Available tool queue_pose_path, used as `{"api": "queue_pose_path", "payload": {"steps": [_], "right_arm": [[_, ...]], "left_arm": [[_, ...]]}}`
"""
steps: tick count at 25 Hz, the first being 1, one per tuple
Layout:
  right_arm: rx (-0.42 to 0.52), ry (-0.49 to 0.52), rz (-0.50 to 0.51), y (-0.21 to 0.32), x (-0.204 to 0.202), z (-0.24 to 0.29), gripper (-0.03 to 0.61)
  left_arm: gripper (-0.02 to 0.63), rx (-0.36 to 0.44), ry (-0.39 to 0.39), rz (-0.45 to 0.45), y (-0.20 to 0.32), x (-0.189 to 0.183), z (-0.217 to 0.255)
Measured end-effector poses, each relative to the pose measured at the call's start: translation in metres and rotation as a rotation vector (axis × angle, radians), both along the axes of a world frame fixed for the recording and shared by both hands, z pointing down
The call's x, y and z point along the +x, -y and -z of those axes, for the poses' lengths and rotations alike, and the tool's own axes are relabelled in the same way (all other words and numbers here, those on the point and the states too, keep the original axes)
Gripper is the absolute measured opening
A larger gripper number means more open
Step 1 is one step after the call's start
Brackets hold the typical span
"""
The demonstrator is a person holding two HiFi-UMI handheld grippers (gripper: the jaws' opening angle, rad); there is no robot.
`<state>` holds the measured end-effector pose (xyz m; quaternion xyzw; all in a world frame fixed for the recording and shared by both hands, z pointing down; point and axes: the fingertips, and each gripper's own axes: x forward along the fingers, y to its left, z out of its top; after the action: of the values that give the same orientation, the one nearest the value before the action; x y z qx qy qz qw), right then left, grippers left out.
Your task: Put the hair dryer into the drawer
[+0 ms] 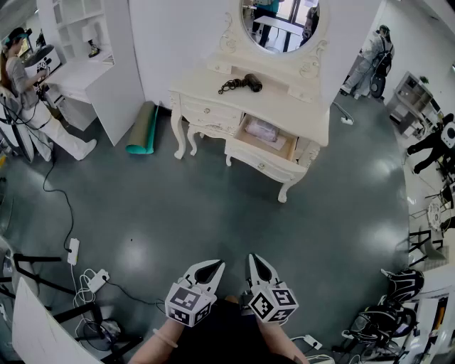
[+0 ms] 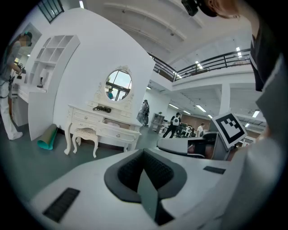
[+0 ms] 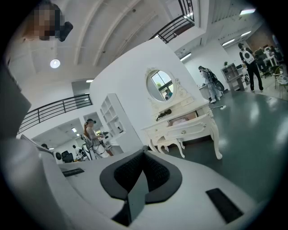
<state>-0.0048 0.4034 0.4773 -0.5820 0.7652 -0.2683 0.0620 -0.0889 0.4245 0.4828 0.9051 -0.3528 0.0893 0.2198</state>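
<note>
Standing well back from the white dressing table (image 1: 284,106), with a wide stretch of glossy grey-green floor (image 1: 213,206) between. Holding the left tool (image 1: 207,270) and the right tool (image 1: 259,269) side by side at the bottom centre of the head view, both aimed up the frame toward the furniture. In each gripper view, jaws closed together on nothing, with ribbed dark pads meeting at a point inside smooth pale shells.

Finding the hair dryer (image 1: 247,83) at upper centre, on the table top just below the oval mirror (image 1: 281,21). Dark and stubby, with its body at the right end and its coiled cord (image 1: 229,87) bunched at the left. Long axis running roughly left to right along the table's back edge, so crosswise to the line of approach. Almost straight ahead of both tools and far off; neither hand clearly nearer, judging from here.

Below and slightly right of the dryer, the drawer (image 1: 288,147) standing pulled out toward the bottom of the frame, with a pale wrapped packet (image 1: 263,130) inside. Carved fronts, small knobs and curved legs, all painted white.

Probably calling next for closing the distance, opening one tool, and gripping across the dryer's narrow part, not along it.
</note>
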Motion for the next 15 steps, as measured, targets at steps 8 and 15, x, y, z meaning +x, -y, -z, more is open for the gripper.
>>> {"api": "queue_pose_path", "payload": {"steps": [8,15], "right_arm": [[0.02,-0.021,-0.027,-0.021,-0.004,0.01,0.023],[0.011,-0.004,-0.025,-0.027,-0.011,0.008,0.026]], "left_arm": [[0.0,-0.035,-0.06,-0.047,-0.019,0.014,0.008],[0.0,-0.013,0.009,-0.071,-0.022,0.012,0.004]]}}
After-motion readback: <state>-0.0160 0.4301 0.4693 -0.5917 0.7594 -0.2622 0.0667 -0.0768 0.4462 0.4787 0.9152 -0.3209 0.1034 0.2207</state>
